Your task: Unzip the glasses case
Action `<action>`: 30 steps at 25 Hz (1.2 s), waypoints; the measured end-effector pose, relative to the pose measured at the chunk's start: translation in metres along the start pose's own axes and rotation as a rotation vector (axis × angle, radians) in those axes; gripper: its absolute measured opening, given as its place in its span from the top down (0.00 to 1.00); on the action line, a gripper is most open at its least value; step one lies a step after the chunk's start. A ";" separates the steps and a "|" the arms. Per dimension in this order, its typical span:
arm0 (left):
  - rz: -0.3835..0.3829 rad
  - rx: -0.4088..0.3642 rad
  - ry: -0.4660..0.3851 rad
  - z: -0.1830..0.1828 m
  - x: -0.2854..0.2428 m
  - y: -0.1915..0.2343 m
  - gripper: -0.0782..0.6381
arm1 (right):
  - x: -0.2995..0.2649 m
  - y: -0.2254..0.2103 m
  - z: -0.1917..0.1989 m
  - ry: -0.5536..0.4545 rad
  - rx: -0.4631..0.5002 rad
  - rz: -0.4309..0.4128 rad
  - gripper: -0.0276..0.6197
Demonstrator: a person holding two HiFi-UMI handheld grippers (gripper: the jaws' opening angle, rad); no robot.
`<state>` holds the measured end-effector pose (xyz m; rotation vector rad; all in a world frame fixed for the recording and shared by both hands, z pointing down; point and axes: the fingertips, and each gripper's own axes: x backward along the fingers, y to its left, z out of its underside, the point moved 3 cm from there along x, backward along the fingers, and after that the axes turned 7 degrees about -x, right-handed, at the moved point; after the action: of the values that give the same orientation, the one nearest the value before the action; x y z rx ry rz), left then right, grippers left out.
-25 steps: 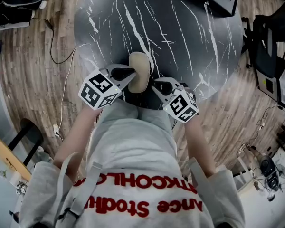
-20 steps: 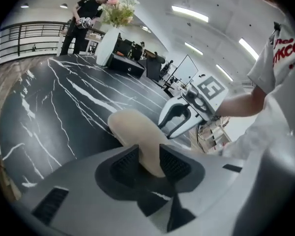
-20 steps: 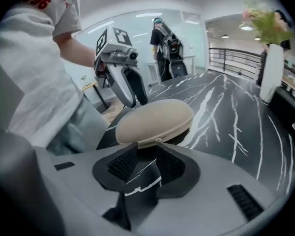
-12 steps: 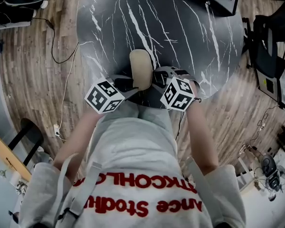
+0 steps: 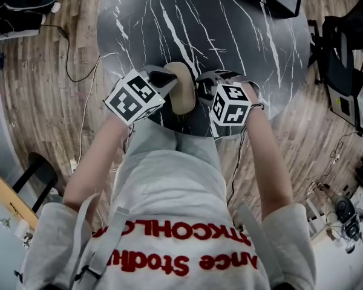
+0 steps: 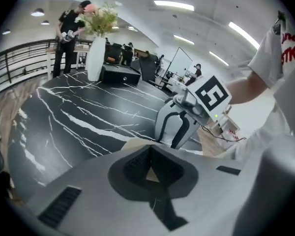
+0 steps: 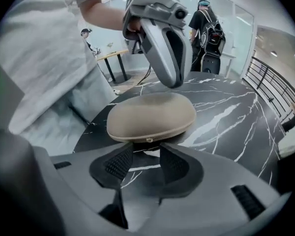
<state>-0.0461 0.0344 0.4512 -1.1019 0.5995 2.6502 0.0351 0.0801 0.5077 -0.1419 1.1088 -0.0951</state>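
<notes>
I see the glasses case (image 7: 151,114) is still zipped. My left tongs (image 6: 149,154) have just clenched shut, empty, beside it. My right tongs (image 7: 147,154) stand released before the zipper pull (image 7: 147,140).

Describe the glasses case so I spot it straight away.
Look at the round black marble table. At its near edge lies the glasses case: a tan oval shell, unlike the white vase and black box farther back.
</notes>
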 end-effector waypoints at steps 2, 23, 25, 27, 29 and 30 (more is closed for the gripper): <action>0.029 -0.030 0.057 0.001 -0.011 -0.001 0.88 | -0.003 0.000 -0.004 0.027 0.036 -0.026 0.70; 0.018 0.075 -0.006 0.007 -0.014 0.004 0.88 | 0.000 0.019 -0.011 0.030 0.169 -0.033 0.87; 0.011 0.076 -0.012 0.007 -0.013 0.004 0.88 | -0.002 0.027 -0.011 0.022 0.160 -0.039 0.87; 0.006 0.080 -0.019 0.007 -0.013 0.003 0.88 | -0.004 0.038 -0.010 0.014 0.148 -0.045 0.88; 0.003 0.084 -0.024 0.007 -0.012 0.003 0.88 | -0.006 0.047 -0.010 0.000 0.118 -0.036 0.88; 0.002 0.085 -0.024 0.007 -0.012 0.004 0.88 | -0.008 0.050 -0.010 -0.011 0.094 -0.025 0.88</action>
<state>-0.0436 0.0340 0.4657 -1.0443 0.7017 2.6098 0.0232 0.1297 0.5019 -0.0721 1.0897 -0.1685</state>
